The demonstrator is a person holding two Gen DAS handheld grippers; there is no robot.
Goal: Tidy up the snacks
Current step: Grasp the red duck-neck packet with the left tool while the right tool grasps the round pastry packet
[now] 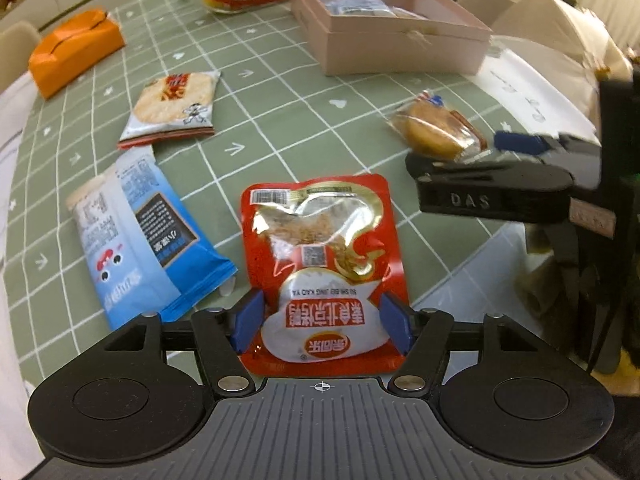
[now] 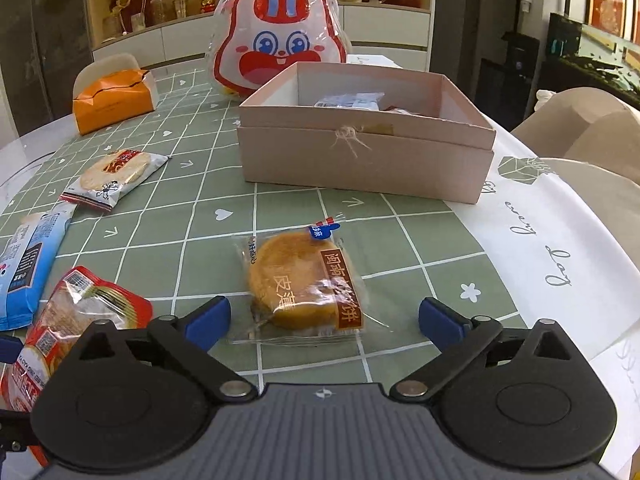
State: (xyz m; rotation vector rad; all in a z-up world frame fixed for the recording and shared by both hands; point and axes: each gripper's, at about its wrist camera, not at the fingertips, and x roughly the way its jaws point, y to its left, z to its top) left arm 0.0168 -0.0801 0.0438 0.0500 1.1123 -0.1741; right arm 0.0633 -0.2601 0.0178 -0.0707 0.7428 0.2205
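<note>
My left gripper (image 1: 322,322) has its blue pads (image 1: 248,316) against both sides of a red snack pouch (image 1: 320,248) lying on the green checked tablecloth (image 1: 280,120). My right gripper (image 2: 324,318) is open, its jaws astride a clear-wrapped round pastry (image 2: 304,280) on the cloth; it also shows in the left wrist view (image 1: 492,160) beside the pastry (image 1: 436,128). A pink open box (image 2: 360,156) with some packets inside stands behind. The red pouch shows at lower left in the right wrist view (image 2: 80,312).
A blue-and-white packet (image 1: 140,232) and a rice cracker packet (image 1: 176,108) lie left of the pouch. An orange tissue box (image 1: 76,52) sits at the far left. A rabbit-face bag (image 2: 280,36) stands behind the box. The white table edge (image 2: 560,260) runs right.
</note>
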